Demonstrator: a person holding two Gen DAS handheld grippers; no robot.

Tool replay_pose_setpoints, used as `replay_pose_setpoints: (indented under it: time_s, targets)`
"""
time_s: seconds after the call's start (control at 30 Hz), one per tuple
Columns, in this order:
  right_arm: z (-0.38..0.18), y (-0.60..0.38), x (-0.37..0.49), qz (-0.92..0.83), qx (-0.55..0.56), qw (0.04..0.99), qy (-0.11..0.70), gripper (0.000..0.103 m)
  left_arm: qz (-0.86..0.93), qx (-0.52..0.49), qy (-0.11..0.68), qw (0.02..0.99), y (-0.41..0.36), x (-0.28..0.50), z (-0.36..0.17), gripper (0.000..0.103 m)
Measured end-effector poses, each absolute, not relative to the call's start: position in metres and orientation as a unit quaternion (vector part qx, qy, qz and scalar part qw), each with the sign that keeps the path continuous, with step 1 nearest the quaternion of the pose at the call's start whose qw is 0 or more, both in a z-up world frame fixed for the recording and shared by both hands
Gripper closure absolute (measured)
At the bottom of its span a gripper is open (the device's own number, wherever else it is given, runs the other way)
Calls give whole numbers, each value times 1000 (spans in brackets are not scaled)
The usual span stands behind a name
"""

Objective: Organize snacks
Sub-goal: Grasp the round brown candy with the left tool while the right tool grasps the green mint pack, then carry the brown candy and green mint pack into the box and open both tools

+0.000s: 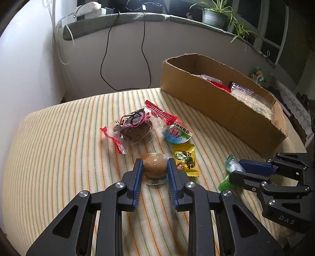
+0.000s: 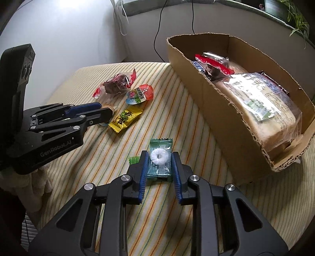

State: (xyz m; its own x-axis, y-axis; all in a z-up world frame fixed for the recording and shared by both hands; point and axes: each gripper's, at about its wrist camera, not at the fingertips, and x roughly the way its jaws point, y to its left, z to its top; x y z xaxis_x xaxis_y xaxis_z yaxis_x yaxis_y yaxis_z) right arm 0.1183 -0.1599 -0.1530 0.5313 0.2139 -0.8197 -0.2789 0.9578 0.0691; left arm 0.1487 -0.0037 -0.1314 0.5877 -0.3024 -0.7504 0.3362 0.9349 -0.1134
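A brown egg in a clear pack point(image 1: 154, 167) lies on the striped cloth, and my left gripper point(image 1: 154, 164) is shut on its sides. In the right wrist view the left gripper point(image 2: 109, 114) reaches in from the left. My right gripper point(image 2: 159, 155) is shut on a green mint candy packet point(image 2: 159, 157) that lies flat on the cloth; it also shows at the right as the right gripper point(image 1: 234, 167). Loose beside them are a yellow candy packet point(image 1: 186, 160), a jelly cup point(image 1: 177, 134) and a dark snack in a clear wrapper point(image 1: 133, 128).
An open cardboard box point(image 2: 206, 94) stands at the right on the table point(image 1: 59, 147). It holds a wrapped bread loaf point(image 2: 265, 104) and a red-edged packet point(image 2: 212, 63). Behind are a wall with hanging cables point(image 1: 104, 65) and a sill with a potted plant point(image 1: 214, 17).
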Motion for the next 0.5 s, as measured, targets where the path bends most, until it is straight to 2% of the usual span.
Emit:
replay_pose_setpoints:
  time_s: [0.5]
  targets:
    - [-131,-161,107,161,-26,882,443,80,-170,-4,401,900,14,138,-113,81]
